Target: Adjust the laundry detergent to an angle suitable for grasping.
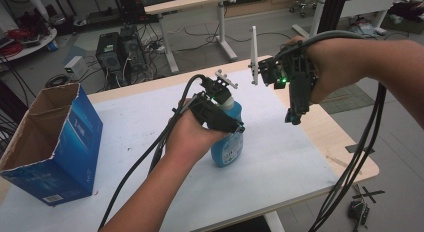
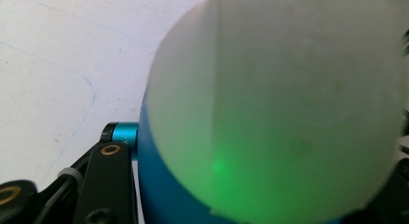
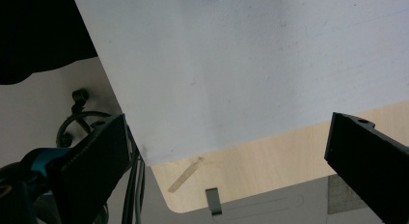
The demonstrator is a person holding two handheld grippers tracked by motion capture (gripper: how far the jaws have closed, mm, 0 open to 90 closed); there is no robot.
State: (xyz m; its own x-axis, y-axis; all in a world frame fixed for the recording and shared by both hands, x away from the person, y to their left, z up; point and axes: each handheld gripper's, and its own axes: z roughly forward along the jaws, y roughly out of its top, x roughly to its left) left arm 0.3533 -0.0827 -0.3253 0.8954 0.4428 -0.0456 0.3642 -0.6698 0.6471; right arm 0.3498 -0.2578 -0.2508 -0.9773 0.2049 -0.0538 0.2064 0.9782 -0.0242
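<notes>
Far left of the blue bottle [image 1: 228, 144], an open blue cardboard box [image 1: 50, 142] sits on the white table mat [image 1: 280, 162], its inside dark and its contents impossible to tell. The bottle stands upright mid-mat, and the left gripper [image 1: 220, 117] has its jaws clamped on the white neck. Right of the bottle and raised above the mat's edge, the right gripper [image 1: 295, 114] hangs with jaws spread wide, gripping nothing.
</notes>
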